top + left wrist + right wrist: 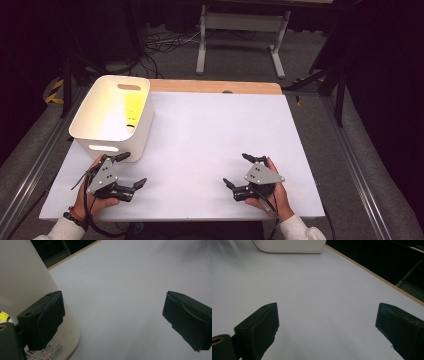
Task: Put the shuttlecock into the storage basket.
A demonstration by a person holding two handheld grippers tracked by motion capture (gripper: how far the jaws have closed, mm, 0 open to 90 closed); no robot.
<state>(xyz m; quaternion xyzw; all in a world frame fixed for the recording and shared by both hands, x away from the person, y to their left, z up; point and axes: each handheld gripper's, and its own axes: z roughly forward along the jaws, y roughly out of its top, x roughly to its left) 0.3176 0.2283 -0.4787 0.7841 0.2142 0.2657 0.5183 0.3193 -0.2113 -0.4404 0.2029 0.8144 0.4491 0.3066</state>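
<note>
A white plastic bin [112,117] with handle slots stands at the table's left; something yellow [133,107] lies inside it. My left gripper [131,170] is held low at the front left, just in front of the bin, jaws wide apart and empty. In the left gripper view the bin's wall [22,282] is right beside one of the black pads [46,317]. My right gripper [237,170] is at the front right, open and empty above the white sheet [220,145]. The right gripper view has the bin [289,246] far off at the top.
The white sheet covers the table, with a wooden edge [215,86] along the back. Beyond it on the floor stand a grey frame [240,35] and cables [160,45]. Dark stands flank both sides.
</note>
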